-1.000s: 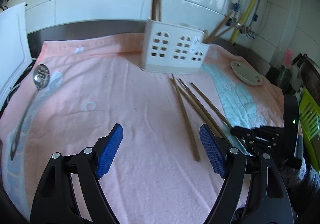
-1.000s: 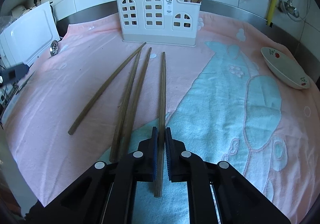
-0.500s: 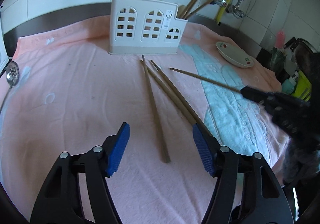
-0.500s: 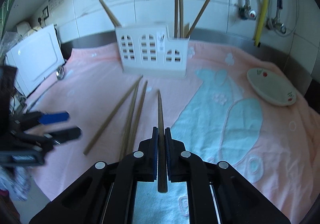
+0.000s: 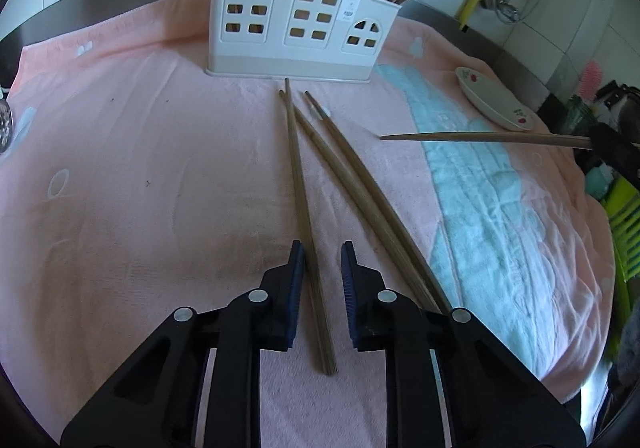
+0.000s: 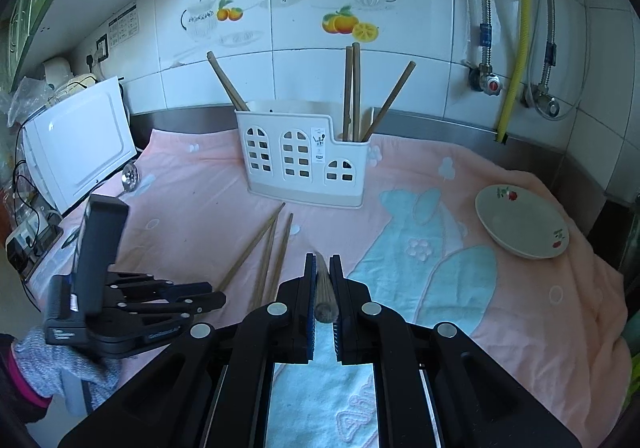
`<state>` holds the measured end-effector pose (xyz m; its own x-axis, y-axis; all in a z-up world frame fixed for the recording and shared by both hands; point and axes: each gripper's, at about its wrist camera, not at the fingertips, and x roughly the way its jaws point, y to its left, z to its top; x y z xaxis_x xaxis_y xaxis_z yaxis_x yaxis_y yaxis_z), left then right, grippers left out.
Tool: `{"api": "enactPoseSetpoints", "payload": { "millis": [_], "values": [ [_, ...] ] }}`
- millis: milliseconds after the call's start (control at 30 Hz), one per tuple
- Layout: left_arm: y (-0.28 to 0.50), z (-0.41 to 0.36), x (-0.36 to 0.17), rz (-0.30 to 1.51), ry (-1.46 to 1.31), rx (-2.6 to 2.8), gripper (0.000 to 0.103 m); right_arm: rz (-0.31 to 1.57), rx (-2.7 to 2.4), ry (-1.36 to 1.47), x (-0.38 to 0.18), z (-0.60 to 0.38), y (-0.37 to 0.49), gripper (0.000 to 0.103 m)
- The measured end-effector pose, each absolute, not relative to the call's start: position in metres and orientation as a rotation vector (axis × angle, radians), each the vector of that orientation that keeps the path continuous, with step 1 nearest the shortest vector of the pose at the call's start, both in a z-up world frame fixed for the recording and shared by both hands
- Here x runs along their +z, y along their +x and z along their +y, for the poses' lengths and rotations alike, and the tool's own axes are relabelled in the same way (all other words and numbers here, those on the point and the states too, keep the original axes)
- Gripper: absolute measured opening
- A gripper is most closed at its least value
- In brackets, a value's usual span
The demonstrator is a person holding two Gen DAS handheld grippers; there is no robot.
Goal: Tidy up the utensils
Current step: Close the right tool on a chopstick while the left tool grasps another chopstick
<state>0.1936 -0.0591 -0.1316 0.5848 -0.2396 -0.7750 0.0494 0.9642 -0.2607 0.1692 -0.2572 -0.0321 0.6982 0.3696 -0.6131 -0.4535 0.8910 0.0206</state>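
A white utensil holder [image 5: 298,12] [image 6: 306,158] with several chopsticks upright in it stands at the back of the pink towel. Three brown chopsticks lie on the towel. My left gripper [image 5: 322,254] is low over the leftmost chopstick [image 5: 298,176], its jaws narrowed to a small gap around it, left pad touching it. My right gripper [image 6: 323,268] is shut on a chopstick [image 6: 324,288] and holds it in the air, pointing forward; that chopstick [image 5: 480,137] also shows at the right of the left wrist view. The left gripper also shows in the right wrist view [image 6: 208,300].
A small white dish [image 6: 522,226] [image 5: 496,104] with a red print sits on the towel at the right. A slotted metal spoon [image 6: 130,174] lies at the far left by a white appliance [image 6: 80,144]. Steel counter edge and tiled wall with pipes lie behind.
My left gripper moved forward and down over the leftmost chopstick and its jaws closed most of the way. My right gripper lifted its chopstick higher off the towel.
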Motion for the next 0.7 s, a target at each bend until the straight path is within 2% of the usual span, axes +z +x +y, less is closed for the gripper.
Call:
{"api": "enactPoseSetpoints", "payload": {
  "millis": [167, 467, 700],
  "values": [
    [0.199, -0.058, -0.136, 0.94, -0.217, -0.14, 0.008, 0.655, 0.459, -0.142, -0.032, -0.258, 0.17, 0.007],
    [0.201, -0.061, -0.132, 0.941, -0.186, -0.14, 0.006, 0.659, 0.456, -0.144, -0.029, -0.258, 0.174, 0.007],
    [0.185, -0.051, -0.103, 0.863, -0.183, -0.176, 0.005, 0.653, 0.456, -0.15, -0.025, -0.256, 0.176, 0.007]
  ]
}}
